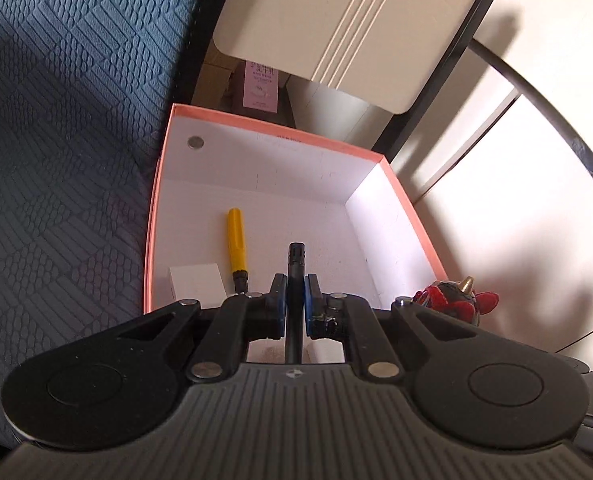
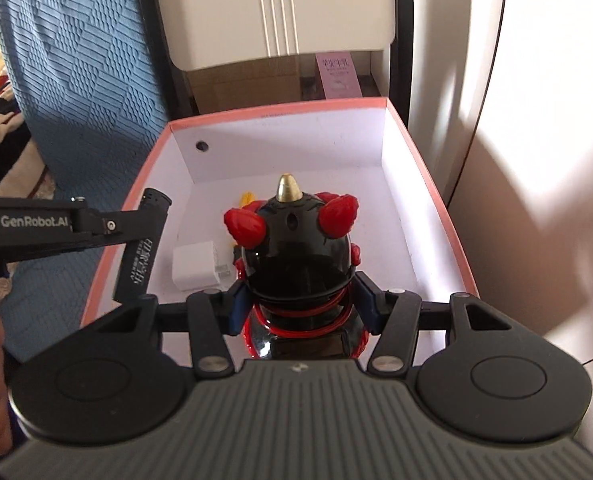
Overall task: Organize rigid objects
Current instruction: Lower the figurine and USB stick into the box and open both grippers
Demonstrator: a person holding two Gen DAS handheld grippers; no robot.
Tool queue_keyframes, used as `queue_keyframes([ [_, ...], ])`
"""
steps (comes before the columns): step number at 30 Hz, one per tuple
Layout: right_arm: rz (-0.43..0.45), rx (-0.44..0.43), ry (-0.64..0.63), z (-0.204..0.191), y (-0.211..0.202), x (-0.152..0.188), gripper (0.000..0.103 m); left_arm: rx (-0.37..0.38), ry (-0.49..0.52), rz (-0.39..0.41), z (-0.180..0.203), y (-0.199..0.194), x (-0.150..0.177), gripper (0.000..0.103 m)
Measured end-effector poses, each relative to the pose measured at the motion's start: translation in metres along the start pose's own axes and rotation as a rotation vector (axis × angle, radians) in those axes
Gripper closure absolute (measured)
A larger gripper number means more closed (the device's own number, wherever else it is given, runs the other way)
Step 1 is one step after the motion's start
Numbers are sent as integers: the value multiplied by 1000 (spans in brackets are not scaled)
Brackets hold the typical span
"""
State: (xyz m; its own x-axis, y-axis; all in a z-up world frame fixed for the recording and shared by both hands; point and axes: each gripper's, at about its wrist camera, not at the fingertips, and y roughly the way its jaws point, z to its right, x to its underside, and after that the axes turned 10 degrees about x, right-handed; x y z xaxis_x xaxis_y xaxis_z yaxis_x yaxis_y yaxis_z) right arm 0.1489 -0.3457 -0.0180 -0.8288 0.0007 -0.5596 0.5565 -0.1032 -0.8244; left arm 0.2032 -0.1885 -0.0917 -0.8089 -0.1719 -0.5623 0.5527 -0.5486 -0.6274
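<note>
Black and red toy figure (image 2: 296, 264) — glossy black dome head, gold cone tip, two red horn-like pieces — clamped in the right gripper (image 2: 298, 304); jaws spread wide, blue pads pressed to both flanks of the body; figure held above the near half of the pink-rimmed box (image 2: 428, 184), gold tip pointing to 12 o'clock in the right wrist view.

Black pen-like tube (image 1: 295, 276) held in the left gripper (image 1: 295, 300); jaws nearly closed, pads tight on the slim barrel; vented tip points to 12 o'clock, over the box interior. In the right wrist view the same tube sits at 9 o'clock, tilted, white print down its side, over the box's left rim.

Box contents: yellow marker (image 1: 236, 240) lying on the white floor, cap end toward 12 o'clock; white rectangular block (image 1: 196, 282) just beside it at 7 o'clock, near the left wall; round hole in the far wall, upper left.

Surroundings: blue textured fabric (image 1: 56, 120) along the box's left side; cream panel (image 1: 348, 20) at 12 o'clock beyond the box; pink printed carton (image 2: 338, 76) behind the far rim; pale surface (image 1: 496, 200) to the right, sunlit.
</note>
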Motion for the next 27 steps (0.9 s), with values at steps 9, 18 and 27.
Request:
queue_keyframes([
  [9, -114, -8, 14, 2, 34, 18, 46, 5, 12, -93, -4, 24, 5, 92],
  [18, -127, -25, 41, -2, 29, 9, 47, 7, 28, -67, -2, 1, -4, 91],
  [27, -31, -20, 62, -11, -15, -13, 43, 29, 103, 19, 11, -61, -19, 81],
])
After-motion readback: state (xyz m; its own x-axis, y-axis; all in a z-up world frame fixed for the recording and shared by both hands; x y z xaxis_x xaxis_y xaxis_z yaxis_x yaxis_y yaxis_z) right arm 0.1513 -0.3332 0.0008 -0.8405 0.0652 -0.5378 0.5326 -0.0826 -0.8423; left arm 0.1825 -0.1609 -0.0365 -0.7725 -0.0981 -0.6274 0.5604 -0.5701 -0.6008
